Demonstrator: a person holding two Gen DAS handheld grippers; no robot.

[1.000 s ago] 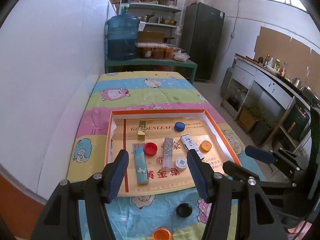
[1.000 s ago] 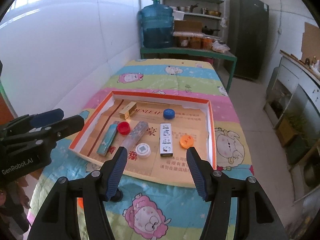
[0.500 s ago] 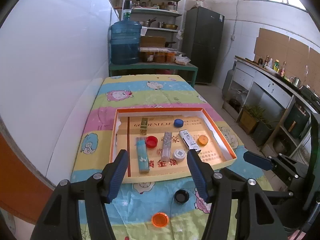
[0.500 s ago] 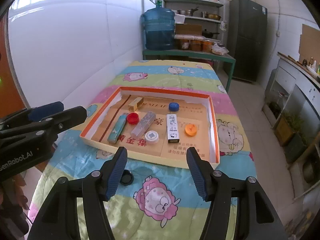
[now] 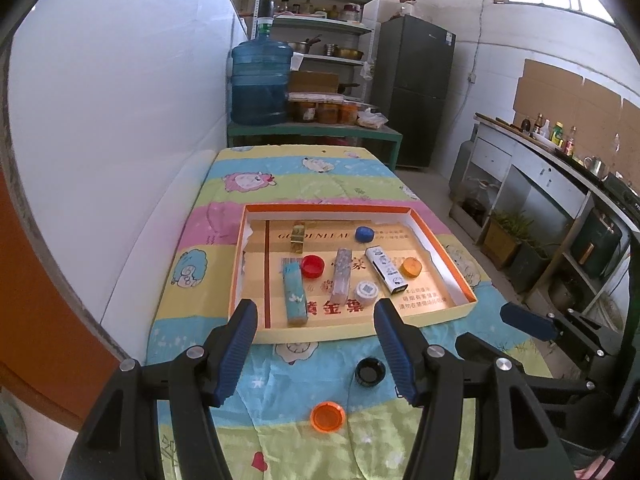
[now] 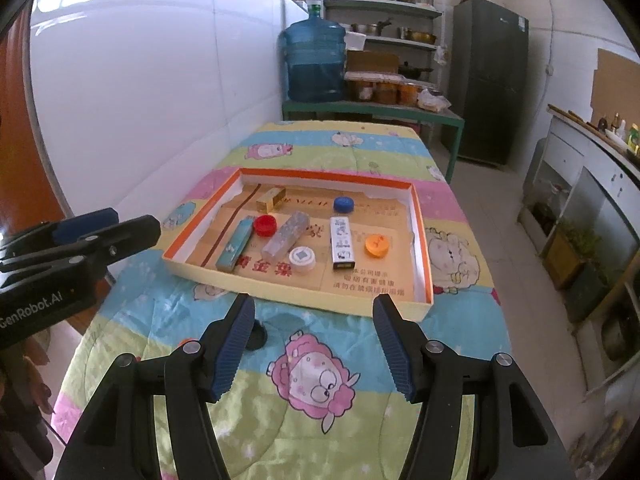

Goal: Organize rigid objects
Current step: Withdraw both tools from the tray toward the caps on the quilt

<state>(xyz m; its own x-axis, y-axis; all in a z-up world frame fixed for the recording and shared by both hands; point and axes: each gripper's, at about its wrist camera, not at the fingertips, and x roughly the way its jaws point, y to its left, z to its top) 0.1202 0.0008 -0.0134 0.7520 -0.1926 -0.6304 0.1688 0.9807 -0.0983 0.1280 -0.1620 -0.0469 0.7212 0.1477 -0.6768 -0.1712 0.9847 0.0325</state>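
- Your left tool (image 5: 312, 354) and right tool (image 6: 314, 346) both gape wide, empty.
- The teal box (image 5: 295, 294) lies flat in the tray (image 5: 348, 332), long axis running away from you.

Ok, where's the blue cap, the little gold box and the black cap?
blue cap (image 5: 364, 234), left wrist view, on its top face.
gold box (image 5: 297, 237), left wrist view, middle of its upper face.
black cap (image 5: 370, 371), left wrist view, on its dark hollow, on the blanket outside the tray.
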